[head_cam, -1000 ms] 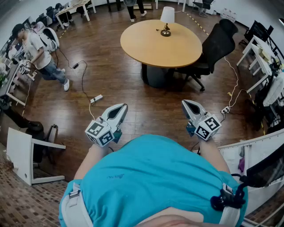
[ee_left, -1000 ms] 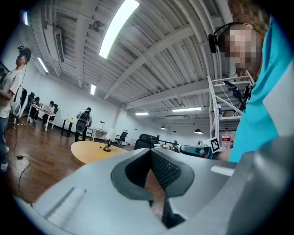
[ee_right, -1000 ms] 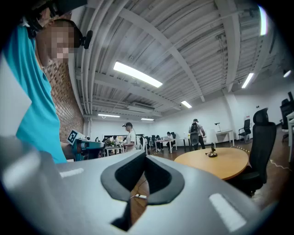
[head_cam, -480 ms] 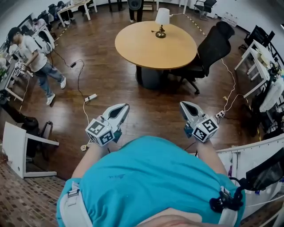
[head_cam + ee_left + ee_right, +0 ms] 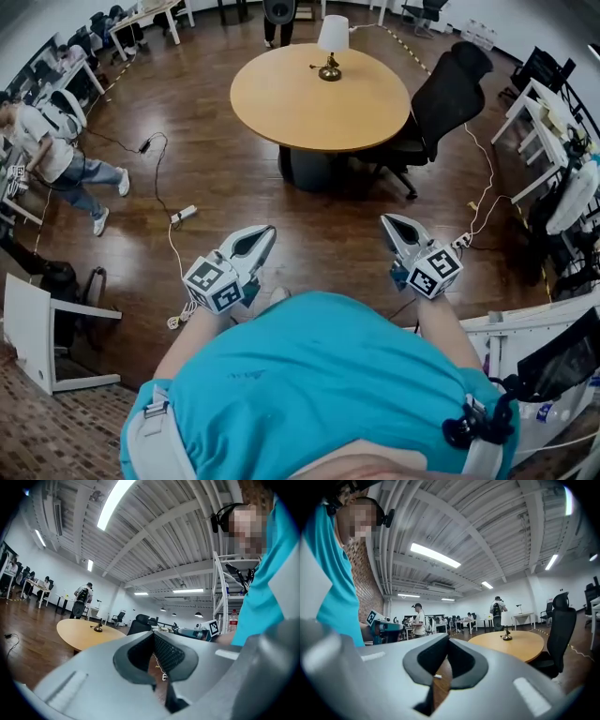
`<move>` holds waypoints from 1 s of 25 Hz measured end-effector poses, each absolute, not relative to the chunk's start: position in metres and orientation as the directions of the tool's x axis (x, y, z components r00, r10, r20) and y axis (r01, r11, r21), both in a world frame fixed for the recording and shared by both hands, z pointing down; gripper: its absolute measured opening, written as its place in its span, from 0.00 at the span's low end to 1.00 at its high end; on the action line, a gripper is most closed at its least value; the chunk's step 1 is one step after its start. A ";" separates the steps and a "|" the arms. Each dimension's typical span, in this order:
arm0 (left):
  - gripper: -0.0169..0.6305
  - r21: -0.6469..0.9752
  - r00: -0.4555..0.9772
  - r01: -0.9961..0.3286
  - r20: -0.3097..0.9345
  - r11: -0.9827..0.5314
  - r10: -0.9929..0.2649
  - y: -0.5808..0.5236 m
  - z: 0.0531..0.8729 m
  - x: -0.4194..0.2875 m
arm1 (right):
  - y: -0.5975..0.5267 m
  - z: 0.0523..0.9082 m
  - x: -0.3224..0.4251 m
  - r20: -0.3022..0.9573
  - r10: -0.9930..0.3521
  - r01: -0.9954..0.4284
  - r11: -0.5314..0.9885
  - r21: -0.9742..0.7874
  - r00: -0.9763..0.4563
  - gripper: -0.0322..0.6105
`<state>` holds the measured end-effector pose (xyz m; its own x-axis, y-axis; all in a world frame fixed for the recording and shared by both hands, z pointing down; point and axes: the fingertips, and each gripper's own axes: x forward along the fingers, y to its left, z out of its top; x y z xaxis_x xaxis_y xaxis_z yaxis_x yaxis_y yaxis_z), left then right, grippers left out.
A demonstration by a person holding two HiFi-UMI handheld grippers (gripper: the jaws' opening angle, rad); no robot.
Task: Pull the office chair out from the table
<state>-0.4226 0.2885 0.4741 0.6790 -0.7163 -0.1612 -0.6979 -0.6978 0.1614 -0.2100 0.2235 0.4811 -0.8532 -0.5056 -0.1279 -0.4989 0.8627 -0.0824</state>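
Table [image 5: 319, 103] and office chair [image 5: 439, 98] have shifted leftward; left gripper [image 5: 262, 231] and right gripper [image 5: 389, 221] closed, empty.

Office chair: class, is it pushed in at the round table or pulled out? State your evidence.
Pushed in. The seat of the office chair meets the edge of the round table in the head view, with no floor between.

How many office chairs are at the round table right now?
1. The black office chair stands against the right edge of the round table in the head view. No other chair shows around the table, and nothing there looks able to hide one.
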 end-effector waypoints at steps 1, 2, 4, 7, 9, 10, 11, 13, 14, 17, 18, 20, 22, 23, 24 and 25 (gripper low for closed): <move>0.06 0.168 0.686 -0.688 -0.168 -0.706 -0.708 0.277 0.475 -0.430 | 0.213 0.481 -0.216 -0.124 -0.513 -0.507 0.858 -0.082 -0.849 0.05; 0.06 0.175 0.694 -0.677 -0.173 -0.715 -0.699 0.264 0.477 -0.437 | 0.202 0.481 -0.223 -0.120 -0.523 -0.516 0.852 -0.081 -0.844 0.05; 0.06 0.186 0.712 -0.654 -0.179 -0.734 -0.679 0.238 0.482 -0.451 | 0.180 0.477 -0.235 -0.115 -0.548 -0.543 0.836 -0.074 -0.828 0.05; 0.06 0.189 0.734 -0.629 -0.177 -0.754 -0.656 0.200 0.485 -0.477 | 0.151 0.473 -0.258 -0.125 -0.570 -0.566 0.821 -0.071 -0.812 0.05; 0.06 0.176 0.753 -0.611 -0.174 -0.772 -0.635 0.177 0.482 -0.494 | 0.133 0.471 -0.271 -0.136 -0.593 -0.588 0.805 -0.077 -0.793 0.05; 0.06 0.161 0.766 -0.597 -0.176 -0.786 -0.618 0.165 0.479 -0.501 | 0.124 0.469 -0.277 -0.138 -0.607 -0.602 0.795 -0.077 -0.783 0.05; 0.06 0.144 0.780 -0.582 -0.179 -0.800 -0.599 0.154 0.476 -0.506 | 0.115 0.468 -0.282 -0.139 -0.618 -0.614 0.786 -0.074 -0.774 0.05; 0.06 0.125 0.799 -0.560 -0.180 -0.819 -0.574 0.127 0.471 -0.515 | 0.095 0.465 -0.290 -0.137 -0.636 -0.633 0.771 -0.067 -0.759 0.05; 0.06 0.126 0.803 -0.555 -0.178 -0.823 -0.569 0.113 0.470 -0.518 | 0.085 0.465 -0.292 -0.134 -0.644 -0.642 0.764 -0.066 -0.753 0.05; 0.06 0.137 0.815 -0.532 -0.183 -0.835 -0.549 0.078 0.473 -0.518 | 0.056 0.467 -0.291 -0.133 -0.667 -0.664 0.744 -0.071 -0.733 0.05; 0.06 0.143 0.820 -0.523 -0.187 -0.840 -0.542 0.069 0.474 -0.515 | 0.047 0.469 -0.287 -0.134 -0.675 -0.672 0.737 -0.073 -0.726 0.05; 0.06 0.149 0.828 -0.508 -0.188 -0.849 -0.528 0.053 0.477 -0.501 | 0.030 0.474 -0.274 -0.136 -0.684 -0.680 0.729 -0.078 -0.717 0.05; 0.06 0.155 0.830 -0.504 -0.182 -0.849 -0.526 0.037 0.481 -0.478 | 0.012 0.478 -0.253 -0.139 -0.683 -0.679 0.729 -0.081 -0.717 0.05; 0.06 0.157 0.829 -0.507 -0.181 -0.848 -0.529 0.028 0.481 -0.465 | 0.002 0.479 -0.240 -0.142 -0.681 -0.677 0.732 -0.081 -0.719 0.05; 0.06 0.152 0.828 -0.509 -0.182 -0.847 -0.530 0.019 0.481 -0.450 | -0.008 0.479 -0.226 -0.145 -0.677 -0.674 0.735 -0.078 -0.721 0.05; 0.06 0.141 0.826 -0.513 -0.186 -0.847 -0.531 0.010 0.479 -0.434 | -0.018 0.479 -0.211 -0.147 -0.673 -0.670 0.739 -0.073 -0.725 0.05</move>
